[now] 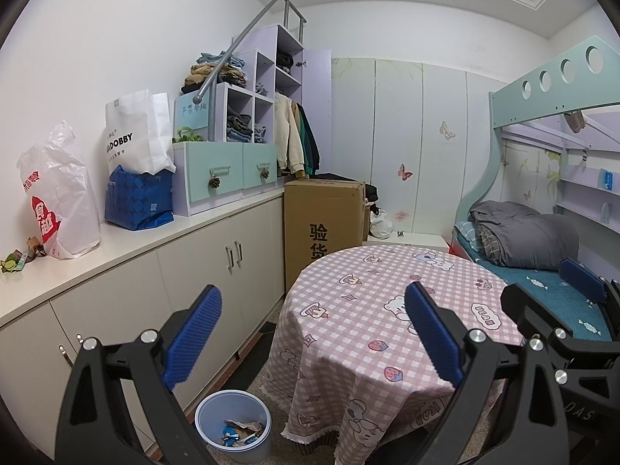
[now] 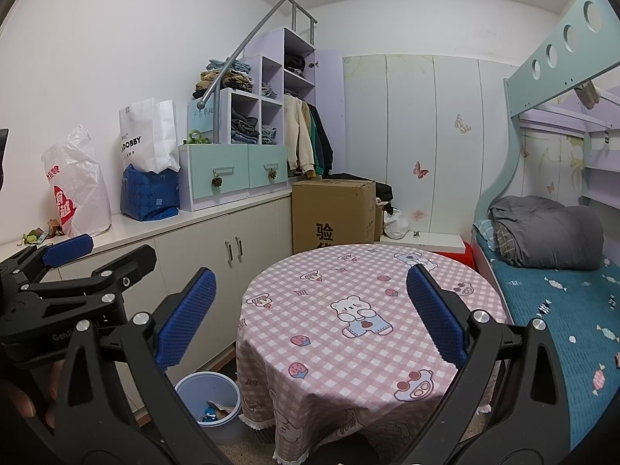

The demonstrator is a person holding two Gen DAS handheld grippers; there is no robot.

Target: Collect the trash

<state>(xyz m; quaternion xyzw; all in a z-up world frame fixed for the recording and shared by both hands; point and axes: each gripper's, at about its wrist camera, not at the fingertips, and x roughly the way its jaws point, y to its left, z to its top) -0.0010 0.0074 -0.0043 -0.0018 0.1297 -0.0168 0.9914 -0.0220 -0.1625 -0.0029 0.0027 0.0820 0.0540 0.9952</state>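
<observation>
A round blue-grey trash bin (image 1: 232, 424) stands on the floor left of the table, with paper and wrapper scraps (image 1: 242, 432) inside; it also shows in the right wrist view (image 2: 209, 407). My left gripper (image 1: 314, 333) is open and empty, held above the bin and the table's left side. My right gripper (image 2: 310, 310) is open and empty over the round table with a pink checked cloth (image 2: 348, 271). The left gripper also shows in the right wrist view (image 2: 69, 250), and the right gripper's fingers (image 1: 581, 279) show in the left wrist view. A few small wrappers (image 1: 17, 259) lie on the counter at far left.
A long white counter (image 1: 128, 240) with cabinets runs along the left wall, holding a white plastic bag (image 1: 62, 201), a blue bag (image 1: 139, 201) and a white paper bag (image 1: 135, 131). A cardboard box (image 1: 323, 221) stands behind the table. A bunk bed (image 2: 562, 290) is at right.
</observation>
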